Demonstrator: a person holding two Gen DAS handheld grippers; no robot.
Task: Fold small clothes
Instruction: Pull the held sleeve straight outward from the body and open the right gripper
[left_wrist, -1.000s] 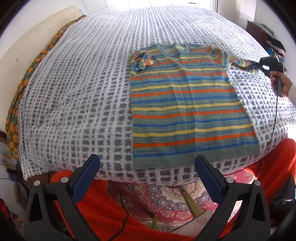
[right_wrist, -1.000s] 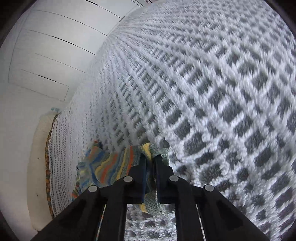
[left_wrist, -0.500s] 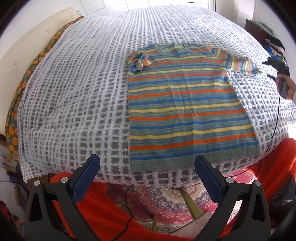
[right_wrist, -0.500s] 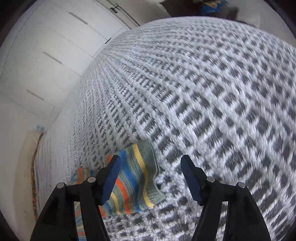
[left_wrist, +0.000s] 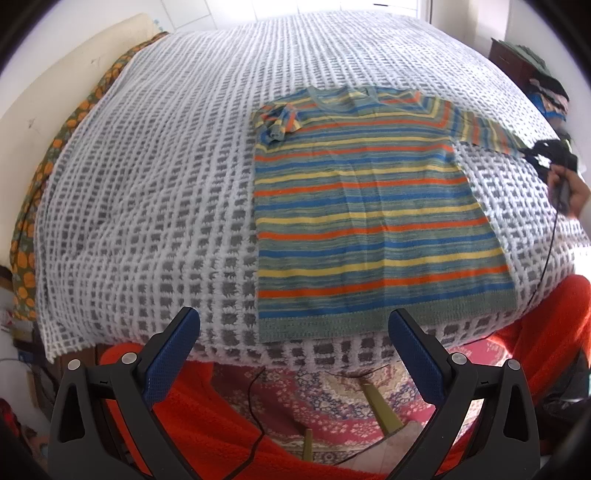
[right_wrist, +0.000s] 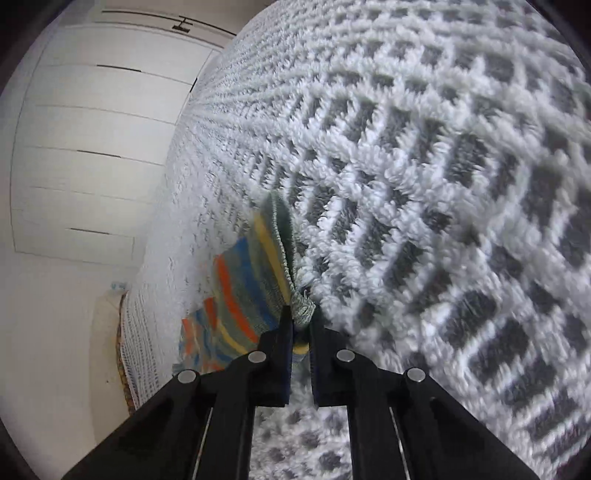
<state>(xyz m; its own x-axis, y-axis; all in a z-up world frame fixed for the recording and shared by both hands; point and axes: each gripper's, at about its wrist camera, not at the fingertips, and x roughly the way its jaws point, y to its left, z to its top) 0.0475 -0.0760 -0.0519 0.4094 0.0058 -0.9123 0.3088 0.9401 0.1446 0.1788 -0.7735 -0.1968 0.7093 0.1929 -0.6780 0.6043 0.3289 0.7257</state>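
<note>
A small striped knit shirt (left_wrist: 365, 206) in blue, yellow, orange and grey-green lies flat on the bed, hem toward me. Its left sleeve (left_wrist: 277, 123) is bunched up on the shoulder. Its right sleeve (left_wrist: 487, 131) stretches out to the right. My right gripper (left_wrist: 537, 153) is shut on that sleeve's cuff; in the right wrist view the cuff (right_wrist: 301, 306) is pinched between its closed jaws (right_wrist: 300, 325). My left gripper (left_wrist: 293, 332) is open and empty, held in the air just off the bed's near edge, below the hem.
The bed is covered by a white and grey waffle blanket (left_wrist: 155, 177). An orange patterned cloth (left_wrist: 44, 166) runs along its left side. A red-orange blanket (left_wrist: 207, 417) and patterned rug (left_wrist: 332, 398) lie below the near edge. White cupboards (right_wrist: 92, 147) stand beyond the bed.
My right gripper was shut on the right sleeve, opened and let it lie half a second ago, and has now shut on the cuff again. My left gripper has stayed open.
</note>
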